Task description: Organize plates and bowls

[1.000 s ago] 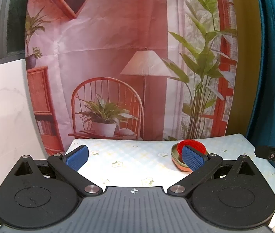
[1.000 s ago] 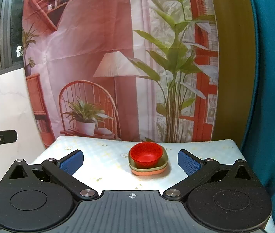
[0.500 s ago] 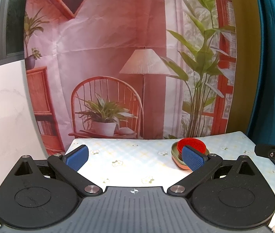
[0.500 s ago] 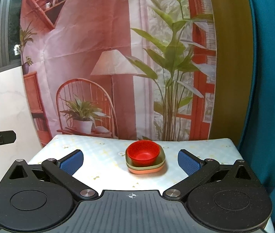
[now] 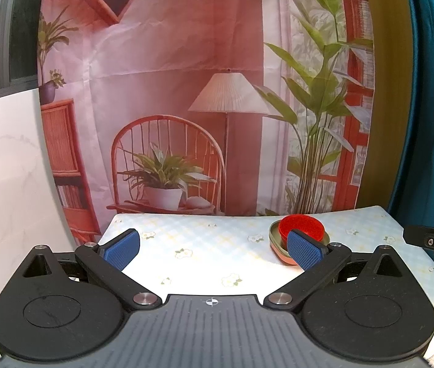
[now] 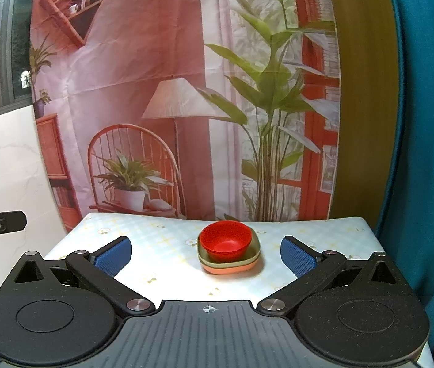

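A red bowl sits nested in an olive-green plate stacked on an orange plate, on the floral tablecloth toward the far middle. My right gripper is open and empty, held back from the stack, which shows between its blue pads. In the left wrist view the red bowl and green plate are to the right, partly hidden behind the right blue pad. My left gripper is open and empty.
A printed backdrop hangs right behind the table's far edge. A teal curtain hangs on the right, a white marble wall on the left. The right gripper's tip shows at the left view's right edge.
Both grippers have drawn slightly back and up, so the stack looks a little farther off. Jaws stay open. The stack has not moved.
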Motion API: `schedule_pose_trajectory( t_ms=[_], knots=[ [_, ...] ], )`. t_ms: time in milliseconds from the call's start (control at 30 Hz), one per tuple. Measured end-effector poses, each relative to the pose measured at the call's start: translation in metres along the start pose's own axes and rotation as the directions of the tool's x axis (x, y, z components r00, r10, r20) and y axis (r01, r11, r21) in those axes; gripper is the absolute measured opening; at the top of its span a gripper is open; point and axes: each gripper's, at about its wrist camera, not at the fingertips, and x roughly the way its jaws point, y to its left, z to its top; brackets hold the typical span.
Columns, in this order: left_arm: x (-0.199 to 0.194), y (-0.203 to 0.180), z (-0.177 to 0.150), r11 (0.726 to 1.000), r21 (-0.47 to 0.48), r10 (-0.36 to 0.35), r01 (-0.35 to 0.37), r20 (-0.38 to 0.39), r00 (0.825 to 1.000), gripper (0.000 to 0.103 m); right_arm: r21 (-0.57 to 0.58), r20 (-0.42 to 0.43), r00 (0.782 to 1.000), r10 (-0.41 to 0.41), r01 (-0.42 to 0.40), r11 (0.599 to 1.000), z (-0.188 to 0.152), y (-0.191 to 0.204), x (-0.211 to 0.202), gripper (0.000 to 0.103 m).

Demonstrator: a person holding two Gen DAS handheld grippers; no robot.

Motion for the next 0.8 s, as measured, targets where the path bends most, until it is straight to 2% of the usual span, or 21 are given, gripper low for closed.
schedule_pose_trajectory(
  t_ms=[300, 600, 800],
  knots=[
    [-0.001, 0.001, 0.001, 1.000, -0.008, 0.004, -0.004, 0.008, 1.000, 0.103, 0.000, 0.003, 1.000, -0.002, 0.002, 1.000, 0.000, -0.001, -0.001, 0.103],
    [-0.008, 0.002, 0.003, 1.000, -0.027, 0.014, -0.012, 0.057, 0.998, 0.103, -0.005, 0.040, 0.999, -0.005, 0.005, 1.000, 0.007, -0.003, -0.008, 0.103],
    [-0.008, 0.000, 0.004, 1.000, -0.025, 0.011, -0.009, 0.062, 0.998, 0.103, -0.009, 0.060, 0.998, -0.006, 0.006, 1.000, 0.009, -0.003, -0.011, 0.103]
  ],
)
